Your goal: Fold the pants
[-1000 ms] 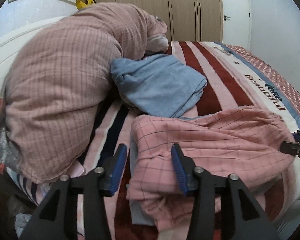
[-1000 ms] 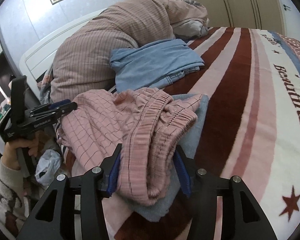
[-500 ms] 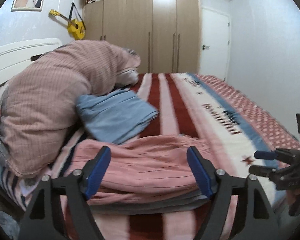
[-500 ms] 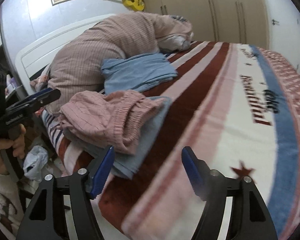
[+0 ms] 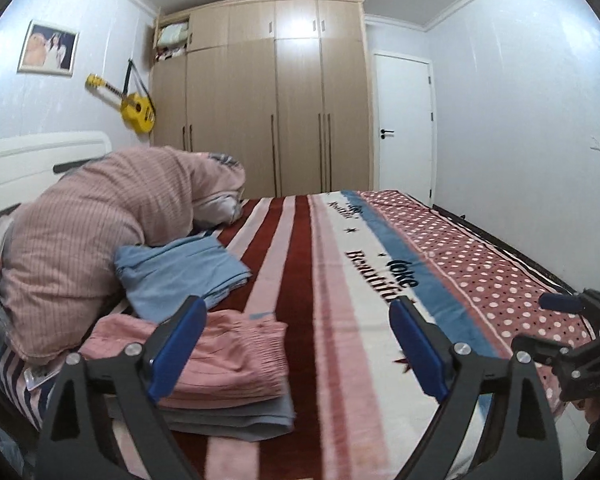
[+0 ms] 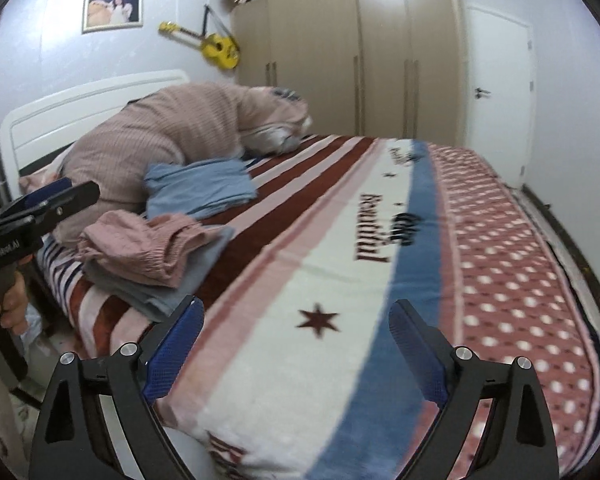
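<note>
a: pink pants [image 5: 224,354] lie folded on a folded grey garment [image 5: 236,416] near the foot edge of the bed [image 5: 340,280], at about eight o'clock in the left wrist view and nine o'clock in the right.

b: and the tools?

a: left tool [image 5: 296,344] has its blue pads spread wide, having just been opening, with nothing between them; one pad only overlaps the pants in the view. right tool [image 6: 294,346] is the same: jaws have just been opening, only the striped blanket [image 6: 340,280] shows between them.

b: so which step is this?

a: my reading is that the fold is done and the stack released. both tools point over the bed, clear of the cloth.

b: anything else nearby?

a: a folded light blue garment [image 6: 200,190] sits just beyond the pants at eleven o'clock, against the bunched pink quilt [image 5: 92,240]. no unfolded pants show on the bed.

b: next move?

a: if another pair is to be folded, it must be fetched from out of view and spread on the bare blanket at twelve to two o'clock. otherwise, only squaring the waistband edge, which looks slightly rumpled.
</note>
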`<action>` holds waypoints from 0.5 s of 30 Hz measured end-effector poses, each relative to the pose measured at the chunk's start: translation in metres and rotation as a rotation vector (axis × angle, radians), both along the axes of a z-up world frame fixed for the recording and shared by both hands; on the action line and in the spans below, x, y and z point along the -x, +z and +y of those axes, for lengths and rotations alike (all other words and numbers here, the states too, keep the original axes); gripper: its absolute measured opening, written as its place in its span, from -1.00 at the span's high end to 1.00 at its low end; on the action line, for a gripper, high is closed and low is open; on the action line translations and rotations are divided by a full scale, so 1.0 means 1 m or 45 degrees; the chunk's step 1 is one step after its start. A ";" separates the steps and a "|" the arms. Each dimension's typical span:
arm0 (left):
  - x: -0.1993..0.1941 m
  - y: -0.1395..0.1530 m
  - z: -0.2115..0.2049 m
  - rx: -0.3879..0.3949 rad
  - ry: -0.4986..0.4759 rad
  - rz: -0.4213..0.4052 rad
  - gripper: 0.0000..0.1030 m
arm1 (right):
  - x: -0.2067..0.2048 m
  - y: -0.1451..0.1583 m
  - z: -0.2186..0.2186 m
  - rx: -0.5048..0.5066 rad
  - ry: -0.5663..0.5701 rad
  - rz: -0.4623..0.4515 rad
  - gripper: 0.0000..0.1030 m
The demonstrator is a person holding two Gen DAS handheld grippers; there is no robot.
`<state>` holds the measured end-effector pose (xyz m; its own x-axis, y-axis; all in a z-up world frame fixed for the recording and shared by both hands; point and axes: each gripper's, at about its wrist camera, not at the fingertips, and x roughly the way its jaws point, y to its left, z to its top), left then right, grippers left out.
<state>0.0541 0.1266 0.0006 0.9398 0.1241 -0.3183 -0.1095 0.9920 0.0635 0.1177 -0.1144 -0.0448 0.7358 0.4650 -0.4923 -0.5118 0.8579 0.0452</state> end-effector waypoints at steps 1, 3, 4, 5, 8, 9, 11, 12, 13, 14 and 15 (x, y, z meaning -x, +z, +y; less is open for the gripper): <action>0.001 0.000 -0.011 -0.007 -0.011 -0.009 -0.76 | 0.003 0.001 -0.007 -0.002 -0.015 -0.013 -0.85; 0.004 0.000 -0.024 0.011 -0.028 -0.027 -0.76 | 0.010 0.004 -0.023 -0.013 -0.049 -0.051 -0.92; 0.004 0.000 -0.030 0.026 -0.041 -0.033 -0.76 | 0.013 0.005 -0.028 -0.015 -0.061 -0.065 -0.92; 0.006 0.000 -0.037 0.047 -0.054 -0.040 -0.76 | 0.016 0.005 -0.034 -0.018 -0.074 -0.079 -0.92; 0.006 -0.001 -0.059 0.064 -0.058 -0.072 -0.76 | 0.027 0.008 -0.054 -0.042 -0.113 -0.127 -0.95; 0.007 -0.001 -0.065 0.067 -0.054 -0.080 -0.76 | 0.030 0.009 -0.059 -0.050 -0.123 -0.145 -0.99; 0.007 -0.001 -0.077 0.087 -0.055 -0.102 -0.76 | 0.034 0.013 -0.070 -0.057 -0.141 -0.184 -0.99; 0.008 -0.001 -0.079 0.093 -0.057 -0.111 -0.76 | 0.035 0.014 -0.073 -0.054 -0.144 -0.201 -0.99; 0.009 0.000 -0.086 0.098 -0.054 -0.127 -0.76 | 0.036 0.016 -0.077 -0.047 -0.144 -0.217 -0.99; 0.009 0.000 -0.090 0.096 -0.047 -0.136 -0.76 | 0.038 0.016 -0.080 -0.039 -0.144 -0.230 -0.99; 0.010 0.000 -0.093 0.091 -0.041 -0.139 -0.76 | 0.038 0.017 -0.082 -0.029 -0.143 -0.245 -0.99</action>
<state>0.0445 0.0338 0.0008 0.9726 0.0740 -0.2205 -0.0799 0.9966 -0.0179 0.0797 -0.1967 -0.0279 0.8631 0.3842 -0.3278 -0.4142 0.9099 -0.0240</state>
